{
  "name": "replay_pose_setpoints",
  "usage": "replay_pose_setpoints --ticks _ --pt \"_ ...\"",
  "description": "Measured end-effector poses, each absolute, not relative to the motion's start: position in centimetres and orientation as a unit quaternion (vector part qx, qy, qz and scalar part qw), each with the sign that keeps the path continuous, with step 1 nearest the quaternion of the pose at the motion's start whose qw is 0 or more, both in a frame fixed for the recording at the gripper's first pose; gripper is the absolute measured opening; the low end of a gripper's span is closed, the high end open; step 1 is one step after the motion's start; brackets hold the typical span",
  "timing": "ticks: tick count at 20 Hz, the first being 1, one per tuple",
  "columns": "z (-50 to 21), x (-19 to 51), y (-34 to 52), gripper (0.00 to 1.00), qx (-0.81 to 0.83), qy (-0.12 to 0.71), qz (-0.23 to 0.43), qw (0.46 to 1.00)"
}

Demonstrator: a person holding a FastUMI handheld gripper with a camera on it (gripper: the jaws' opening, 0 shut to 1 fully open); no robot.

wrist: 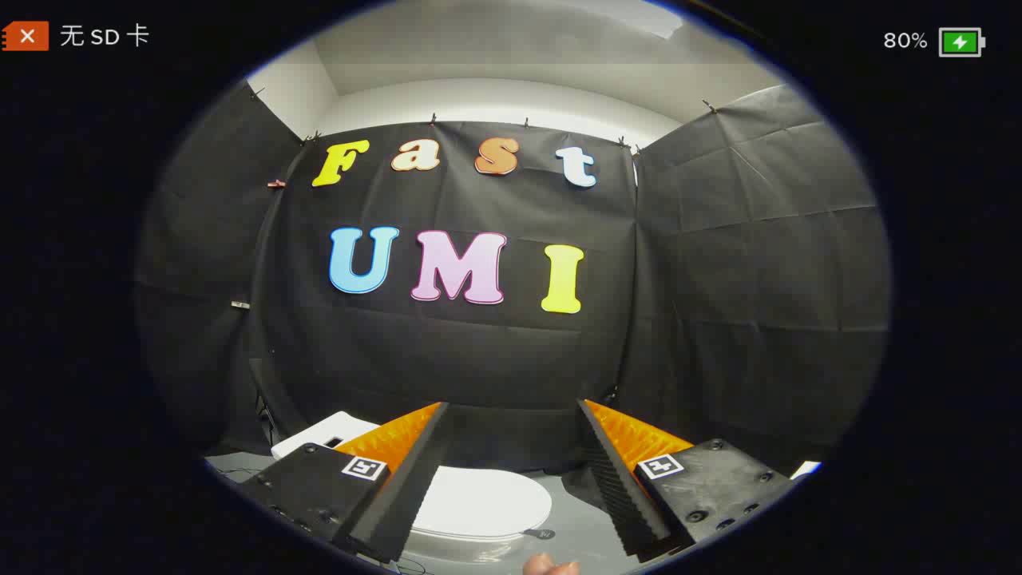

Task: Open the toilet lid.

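Below the spread claw [511, 415], a closed toilet lid [479, 503]

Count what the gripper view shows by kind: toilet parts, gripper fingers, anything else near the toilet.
Toilet lid: 1, the white oval plastic toilet lid, closed, beyond the open gripper
Toilet tank: 1, the white box-shaped tank behind the lid
Gripper fingers: 2, spread apart, touching nothing
Fingertip of a person: 1
Total: 5
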State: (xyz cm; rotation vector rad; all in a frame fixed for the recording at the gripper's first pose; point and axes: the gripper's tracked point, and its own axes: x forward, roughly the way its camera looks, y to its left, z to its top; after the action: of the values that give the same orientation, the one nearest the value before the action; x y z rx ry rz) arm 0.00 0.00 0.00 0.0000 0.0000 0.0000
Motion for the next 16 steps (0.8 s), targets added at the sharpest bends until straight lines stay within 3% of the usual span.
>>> replay_pose_setpoints --ticks 16 --pt "-0.18 -0.49 -0.53 0.98 0.002 0.001 -0.008 1.000"
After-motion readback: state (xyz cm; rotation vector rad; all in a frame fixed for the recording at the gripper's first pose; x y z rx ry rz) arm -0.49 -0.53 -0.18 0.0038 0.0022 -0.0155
